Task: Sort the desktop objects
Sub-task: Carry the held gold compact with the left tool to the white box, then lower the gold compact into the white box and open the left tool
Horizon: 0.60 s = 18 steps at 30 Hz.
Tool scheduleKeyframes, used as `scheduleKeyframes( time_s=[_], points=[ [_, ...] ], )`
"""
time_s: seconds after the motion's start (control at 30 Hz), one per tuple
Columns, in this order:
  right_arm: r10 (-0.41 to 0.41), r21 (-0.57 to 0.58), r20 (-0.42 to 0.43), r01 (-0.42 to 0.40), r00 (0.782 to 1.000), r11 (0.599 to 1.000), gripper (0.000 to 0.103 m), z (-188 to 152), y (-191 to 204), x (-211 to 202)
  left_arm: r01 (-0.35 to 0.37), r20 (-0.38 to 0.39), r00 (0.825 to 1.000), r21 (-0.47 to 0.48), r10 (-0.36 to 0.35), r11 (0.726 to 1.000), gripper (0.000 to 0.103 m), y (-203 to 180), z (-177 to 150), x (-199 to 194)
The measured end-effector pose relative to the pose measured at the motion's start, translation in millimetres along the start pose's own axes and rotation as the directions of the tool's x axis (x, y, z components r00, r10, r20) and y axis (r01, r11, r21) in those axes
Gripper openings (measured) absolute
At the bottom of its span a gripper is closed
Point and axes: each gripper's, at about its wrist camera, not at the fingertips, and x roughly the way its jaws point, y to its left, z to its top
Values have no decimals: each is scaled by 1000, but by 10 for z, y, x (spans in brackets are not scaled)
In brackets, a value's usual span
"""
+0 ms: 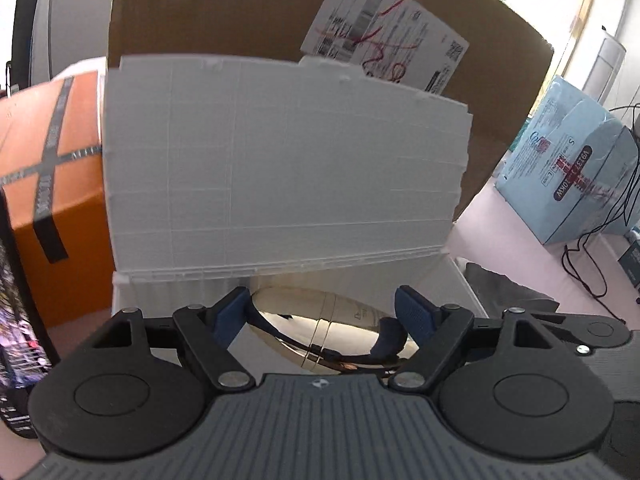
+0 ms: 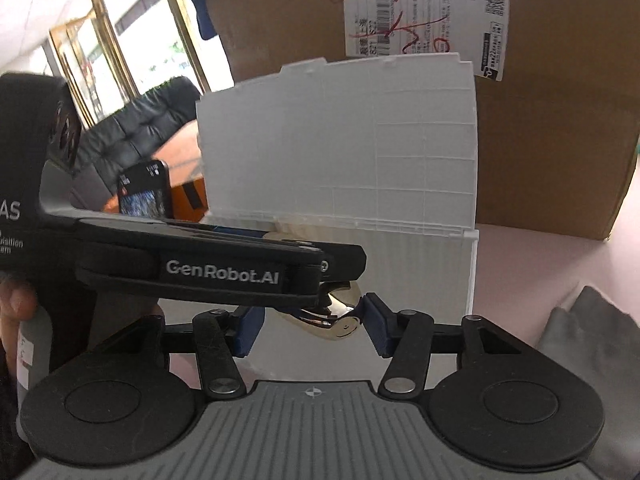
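Observation:
A white plastic box [image 1: 466,280] stands with its lid [image 1: 280,160] raised upright. Over its inside hangs a shiny gold egg-shaped case [image 1: 320,328]. My left gripper [image 1: 322,314] has a blue finger at each end of the case and is shut on it. In the right wrist view the left gripper [image 2: 332,276] reaches in from the left, the gold case [image 2: 340,312] under its tip. My right gripper [image 2: 310,330] is open around the case. Its right finger [image 2: 376,328] sits against the case's edge, its left finger stays apart. The box lid [image 2: 340,140] rises behind.
A large cardboard box [image 1: 240,8] with a shipping label stands behind the white box. An orange taped box [image 1: 52,200] is at left; a light blue carton [image 1: 568,172] and black cables [image 1: 592,248] at right. A grey cloth [image 2: 588,328] lies on the pink table. A phone [image 2: 144,192] stands at left.

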Motion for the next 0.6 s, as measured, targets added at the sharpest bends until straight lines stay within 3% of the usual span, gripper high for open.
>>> scheduleKeyframes(
  time_s=[0.6],
  points=[
    [-67, -149, -151, 44, 986, 988, 50, 174, 92, 211, -17, -55, 998, 2, 17, 1000, 77, 17, -11, 159]
  ],
)
